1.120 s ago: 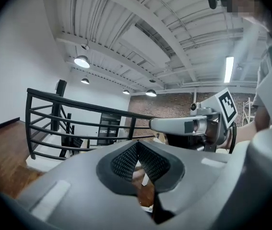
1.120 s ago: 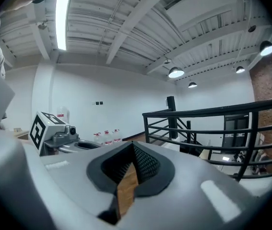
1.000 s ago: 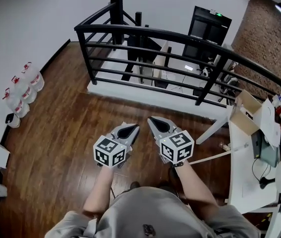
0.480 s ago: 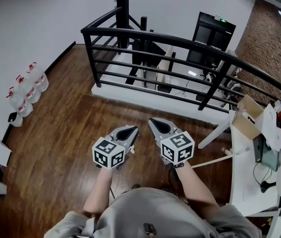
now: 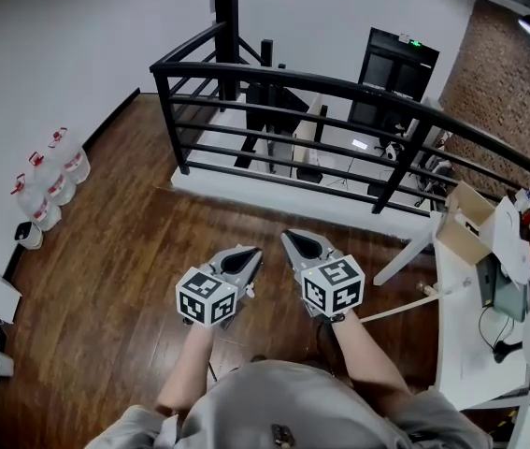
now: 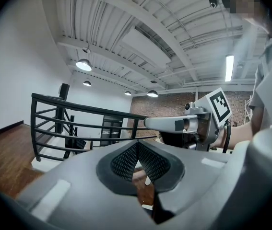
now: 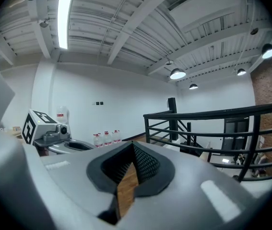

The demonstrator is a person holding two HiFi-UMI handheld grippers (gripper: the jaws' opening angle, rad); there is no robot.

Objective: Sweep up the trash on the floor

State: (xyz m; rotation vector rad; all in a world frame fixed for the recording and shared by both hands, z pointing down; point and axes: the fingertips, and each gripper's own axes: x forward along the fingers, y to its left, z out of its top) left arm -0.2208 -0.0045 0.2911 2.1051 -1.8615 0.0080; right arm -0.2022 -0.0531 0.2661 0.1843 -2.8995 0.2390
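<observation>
**Both tongs shut and empty over a bare wooden floor**

The left tongs (image 5: 244, 260) and right tongs (image 5: 294, 242) hang side by side, each pair of jaws pressed together on nothing. No trash, broom or dustpan shows on the floor (image 5: 124, 232) between the bottles (image 5: 51, 176) at left and the far railing (image 5: 339, 134). Either it is swept, or the trash lies out of view.

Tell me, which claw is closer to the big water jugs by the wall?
Left. The left claw is across the wood floor from the water jugs, on their side. The right claw is beside it, farther away, toward the white table.
</observation>
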